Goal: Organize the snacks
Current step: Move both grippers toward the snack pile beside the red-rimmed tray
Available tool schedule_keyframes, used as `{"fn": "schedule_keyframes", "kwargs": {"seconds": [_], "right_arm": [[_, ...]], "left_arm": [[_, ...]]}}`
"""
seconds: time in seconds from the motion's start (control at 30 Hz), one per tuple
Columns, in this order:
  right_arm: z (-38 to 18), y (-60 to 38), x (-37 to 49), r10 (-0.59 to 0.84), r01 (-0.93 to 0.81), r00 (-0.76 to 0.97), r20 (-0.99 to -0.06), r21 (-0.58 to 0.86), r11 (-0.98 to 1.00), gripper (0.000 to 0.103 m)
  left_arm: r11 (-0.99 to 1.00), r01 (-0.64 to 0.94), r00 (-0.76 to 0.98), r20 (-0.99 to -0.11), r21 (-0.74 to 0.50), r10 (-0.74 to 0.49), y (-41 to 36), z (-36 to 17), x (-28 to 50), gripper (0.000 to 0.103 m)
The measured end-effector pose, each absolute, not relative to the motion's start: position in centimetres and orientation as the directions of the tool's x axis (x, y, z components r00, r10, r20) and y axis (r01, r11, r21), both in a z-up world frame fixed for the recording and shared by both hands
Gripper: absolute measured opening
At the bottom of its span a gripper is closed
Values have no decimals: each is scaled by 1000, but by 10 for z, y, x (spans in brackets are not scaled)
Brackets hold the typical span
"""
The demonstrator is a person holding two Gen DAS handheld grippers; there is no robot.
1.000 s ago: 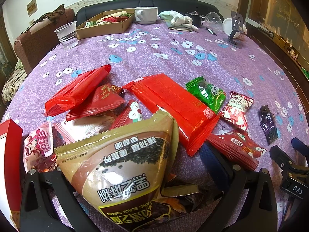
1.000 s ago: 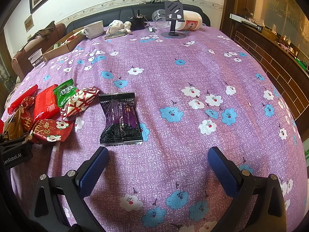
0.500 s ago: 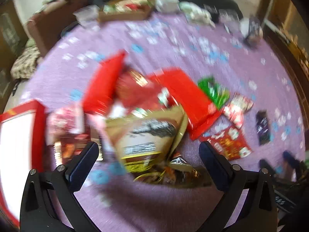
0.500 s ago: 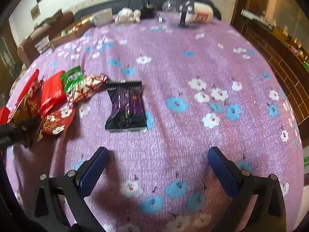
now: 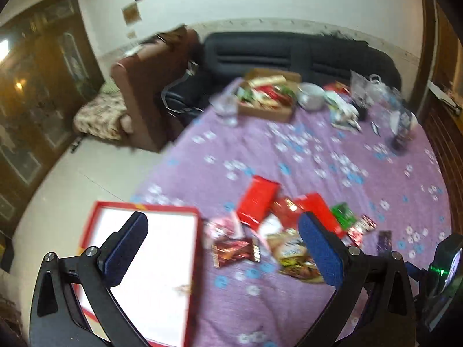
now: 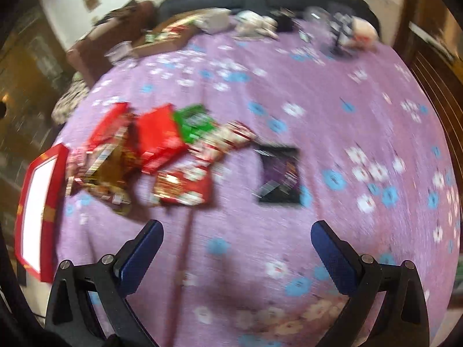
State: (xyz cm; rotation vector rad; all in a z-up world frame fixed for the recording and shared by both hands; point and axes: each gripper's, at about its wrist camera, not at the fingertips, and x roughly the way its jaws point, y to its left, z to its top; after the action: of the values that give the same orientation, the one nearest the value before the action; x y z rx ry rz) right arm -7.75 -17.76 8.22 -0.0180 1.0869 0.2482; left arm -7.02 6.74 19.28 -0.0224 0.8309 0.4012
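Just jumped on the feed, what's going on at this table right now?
Snack sorting, between grabs. Both hand-held grippers are open and empty: the left hand-held gripper hovers by the red tray, whose white inside looks nearly bare. The snack pile lies on the purple tablecloth, and a dark purple packet sits apart, nearer the right hand-held gripper.

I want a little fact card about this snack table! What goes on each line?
Table: round, under a purple flowered cloth
Snack pile: mixed shiny red, green and brown packets, left of centre
Loner: dark purple packet, lying apart, right of the pile
Box: flat red-rimmed box with white inside, at the table's left edge
Left gripper: open, holding nothing
Right gripper: open, holding nothing
Picture quality: blurry
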Motion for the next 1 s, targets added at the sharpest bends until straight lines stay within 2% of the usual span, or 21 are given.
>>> {"fn": "schedule_keyframes", "kwargs": {"seconds": [0.3, 0.73, 0.87, 1.0], "right_arm": [[121, -112, -80, 287, -367, 486, -825, 105, 924, 102], [139, -90, -79, 329, -391, 499, -802, 131, 911, 102], [138, -94, -79, 317, -381, 503, -804, 123, 917, 102], [133, -109, -77, 278, -347, 508, -815, 102, 932, 102]], "left_arm": [[904, -401, 629, -672, 149, 390, 90, 237, -91, 103], [902, -410, 638, -662, 139, 392, 103, 252, -102, 103], [928, -351, 616, -716, 126, 330, 110, 234, -92, 103], [961, -248, 539, -806, 125, 244, 124, 187, -81, 103]]}}
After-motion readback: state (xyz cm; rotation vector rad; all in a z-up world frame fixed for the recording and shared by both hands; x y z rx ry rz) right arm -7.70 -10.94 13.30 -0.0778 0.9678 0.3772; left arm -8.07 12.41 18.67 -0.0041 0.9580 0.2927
